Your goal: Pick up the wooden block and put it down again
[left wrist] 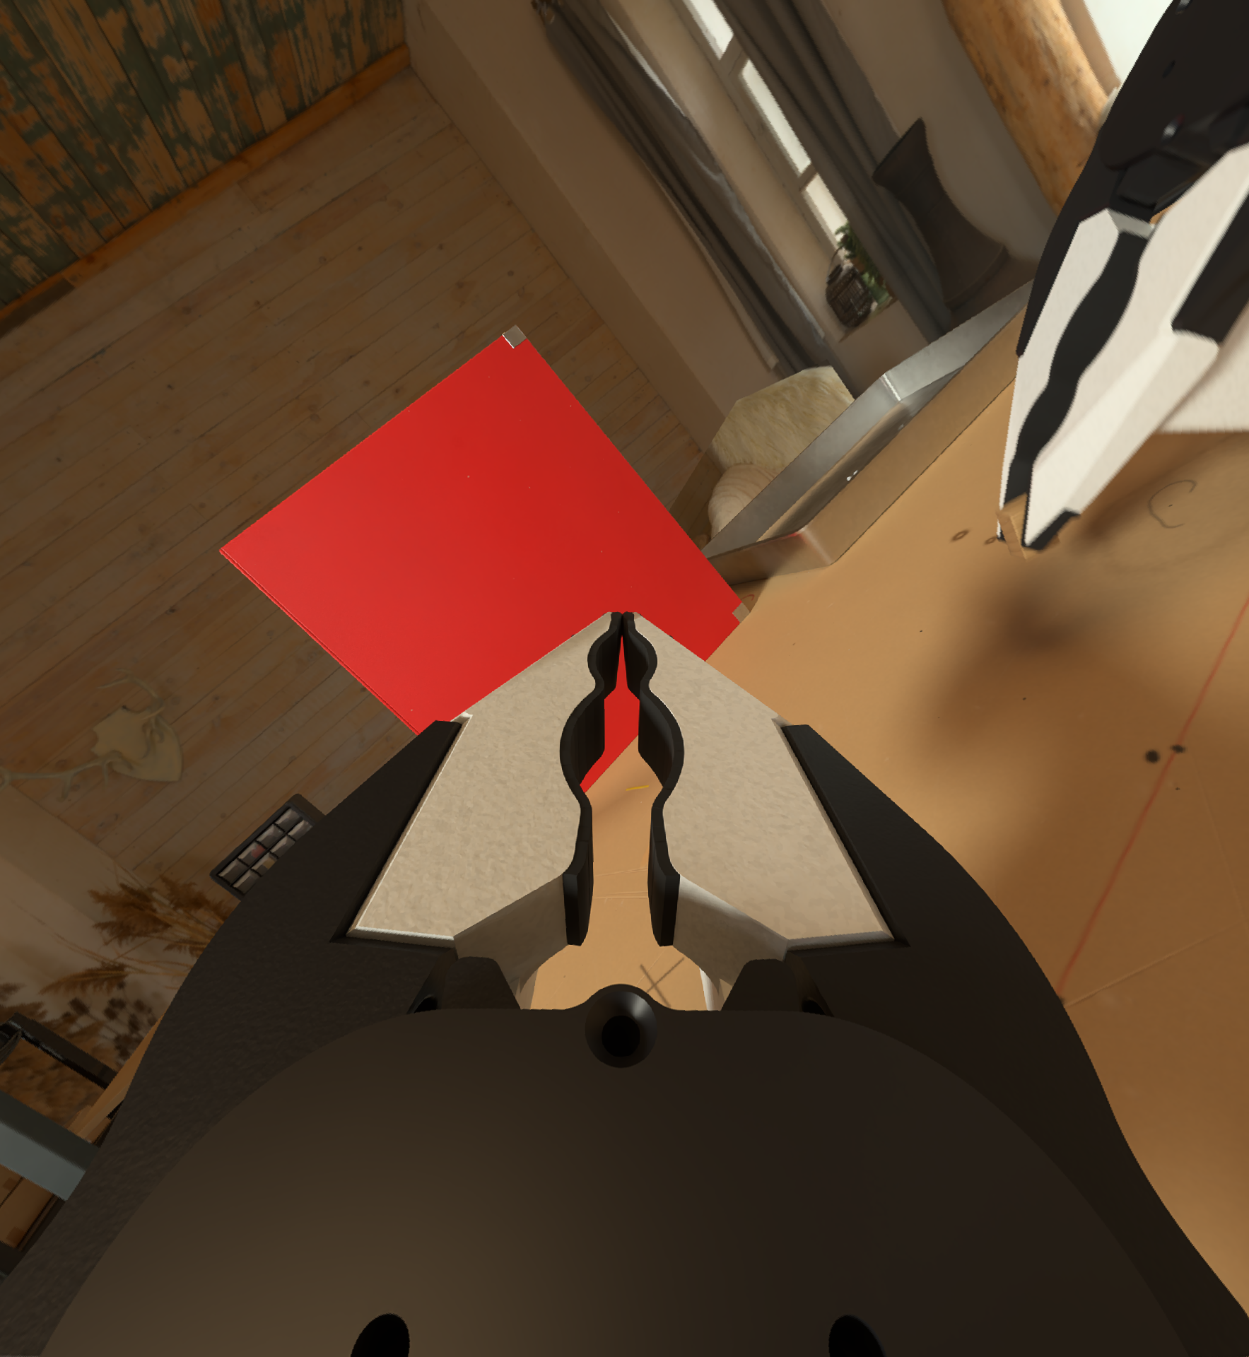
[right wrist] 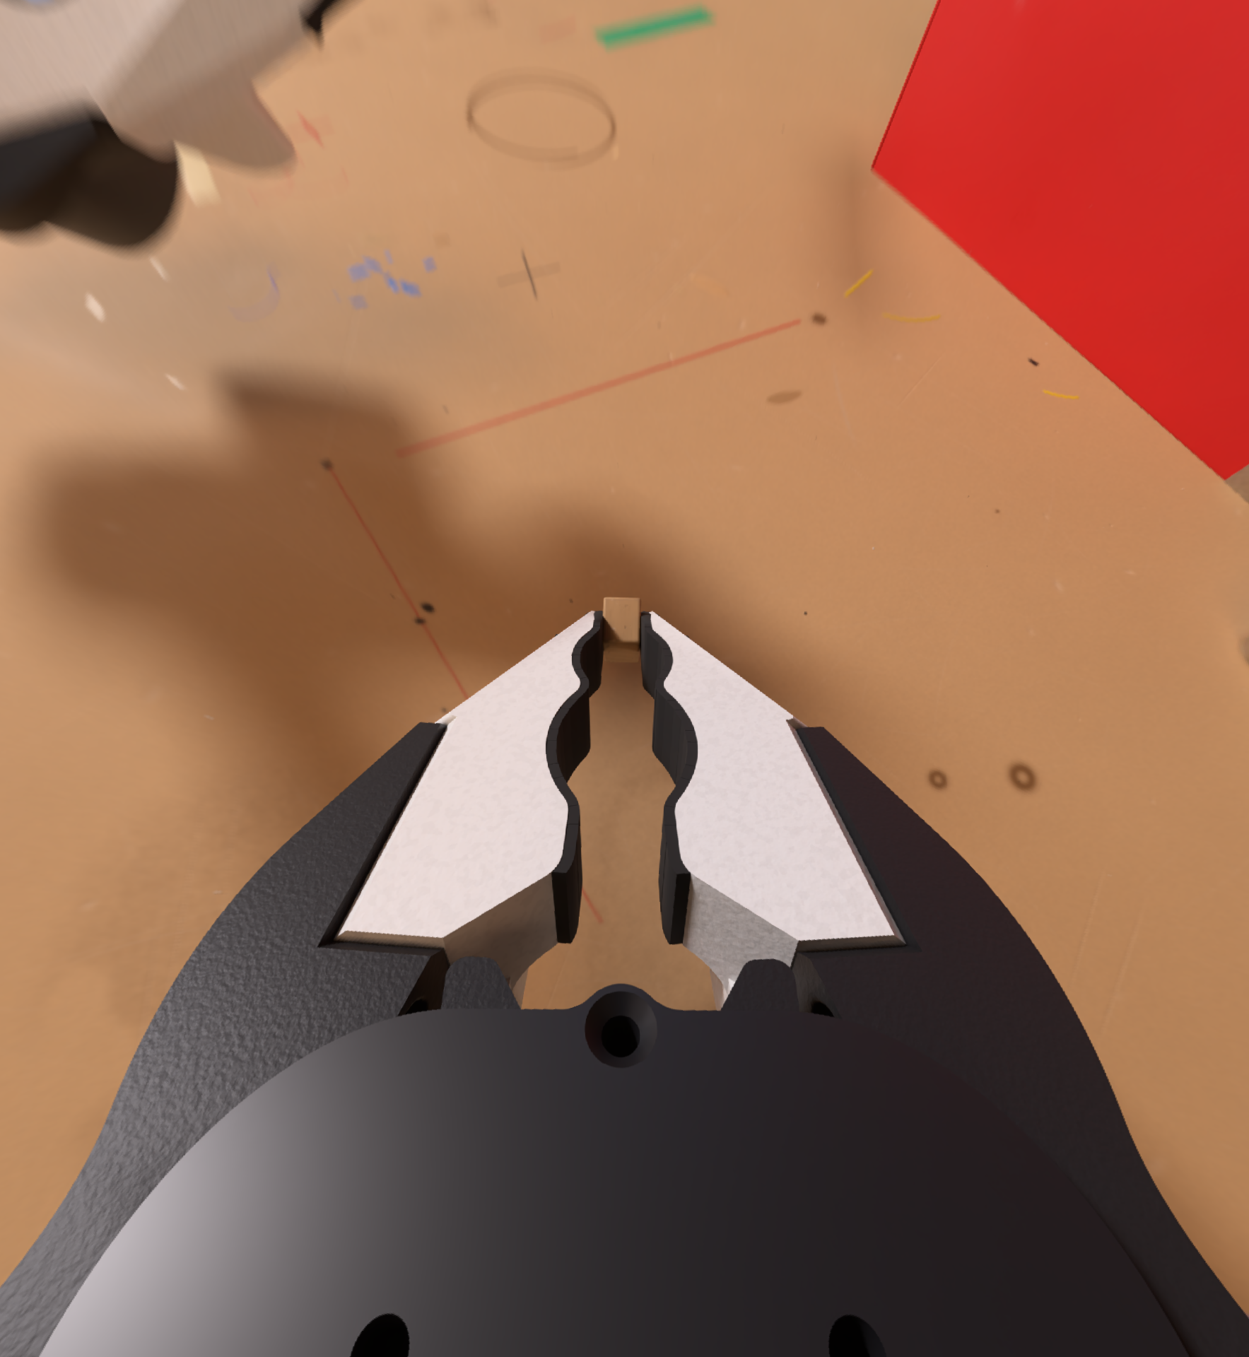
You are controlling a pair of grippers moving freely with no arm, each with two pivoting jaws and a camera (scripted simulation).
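A small wooden block [right wrist: 621,624] sits between the fingertips of my right gripper [right wrist: 621,630], which is shut on it. In the left wrist view the right gripper [left wrist: 1019,534] hangs at the upper right over the tan table [left wrist: 1047,808], with the block [left wrist: 1007,524] peeking out at its tips. Its dark shadow lies apart from the tips, lower on the table. My left gripper [left wrist: 622,618] is shut and empty, its tips touching, at the table's edge. It also shows blurred at the top left of the right wrist view [right wrist: 188,132].
A flat red panel [left wrist: 474,529] lies at the table's edge ahead of the left gripper and shows at the top right of the right wrist view [right wrist: 1120,220]. A grey metal rail [left wrist: 863,440] runs along the table's far side. Pen marks and lines cover the table [right wrist: 606,382].
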